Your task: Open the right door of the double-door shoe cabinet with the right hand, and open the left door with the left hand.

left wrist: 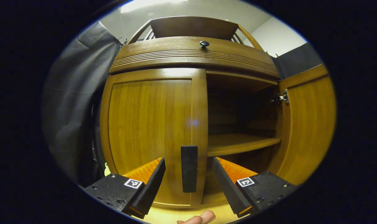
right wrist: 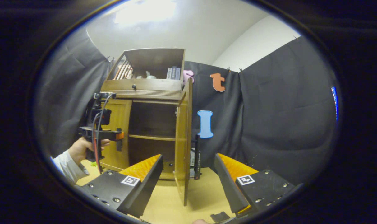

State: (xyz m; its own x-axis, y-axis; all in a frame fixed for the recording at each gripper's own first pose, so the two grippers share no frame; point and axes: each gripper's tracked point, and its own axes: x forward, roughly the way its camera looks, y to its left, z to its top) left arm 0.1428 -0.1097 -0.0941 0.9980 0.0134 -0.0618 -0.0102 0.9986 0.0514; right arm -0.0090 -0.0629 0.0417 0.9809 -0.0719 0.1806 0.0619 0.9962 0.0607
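Now the right door [right wrist: 182, 140] of the shoe cabinet [left wrist: 191, 56] already stands swung out, so you are on the second step: your left hand-held gripper [left wrist: 189, 183] hangs wide open, fingers either side of the dark handle [left wrist: 189, 168] on the shut left door [left wrist: 151, 130]. I judge you next need to close on that handle and pull outward, while your right hand-held gripper [right wrist: 188, 180] waits open and empty, back from the cabinet.

I can read no text, only square black-and-white coded markers on the left gripper [left wrist: 189, 182] and right gripper [right wrist: 188, 183].
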